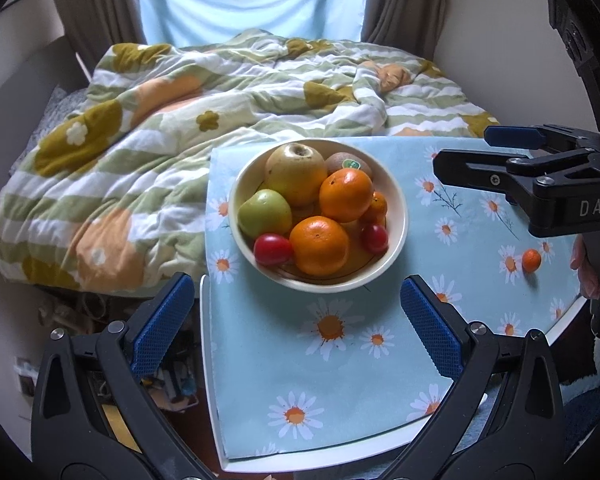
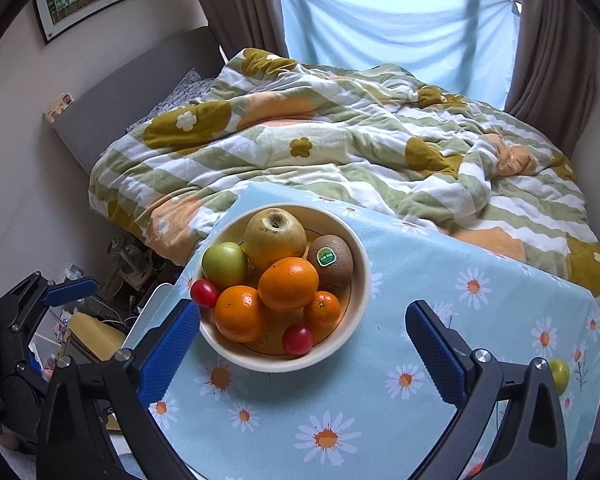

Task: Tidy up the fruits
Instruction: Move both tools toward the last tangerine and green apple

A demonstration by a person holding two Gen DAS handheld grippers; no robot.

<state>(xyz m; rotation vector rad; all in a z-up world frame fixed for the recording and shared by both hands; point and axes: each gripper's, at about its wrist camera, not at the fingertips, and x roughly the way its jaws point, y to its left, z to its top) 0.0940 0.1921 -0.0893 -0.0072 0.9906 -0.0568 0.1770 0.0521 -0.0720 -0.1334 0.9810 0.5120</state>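
A cream bowl (image 1: 396, 216) (image 2: 362, 280) stands on the daisy-print tablecloth (image 1: 320, 380) (image 2: 380, 420). It holds a yellow pear (image 1: 296, 172), a green apple (image 1: 264, 212), a kiwi (image 2: 331, 261), two large oranges (image 1: 319, 245) (image 1: 346, 195), a small mandarin (image 2: 323, 309) and two red tomatoes (image 1: 272, 249) (image 2: 298, 339). A small mandarin (image 1: 531, 260) lies loose on the cloth at the right. A green apple (image 2: 560, 374) lies loose behind my right finger. My left gripper (image 1: 298, 328) is open and empty in front of the bowl. My right gripper (image 2: 302, 350) (image 1: 460, 152) is open and empty over the bowl's near rim.
A bed with a flowered quilt (image 1: 180, 140) (image 2: 340, 140) lies just behind the table. The table's left edge (image 1: 206, 360) drops to floor clutter (image 2: 92, 332). Curtains and a blue window sheet (image 2: 400, 24) stand at the back.
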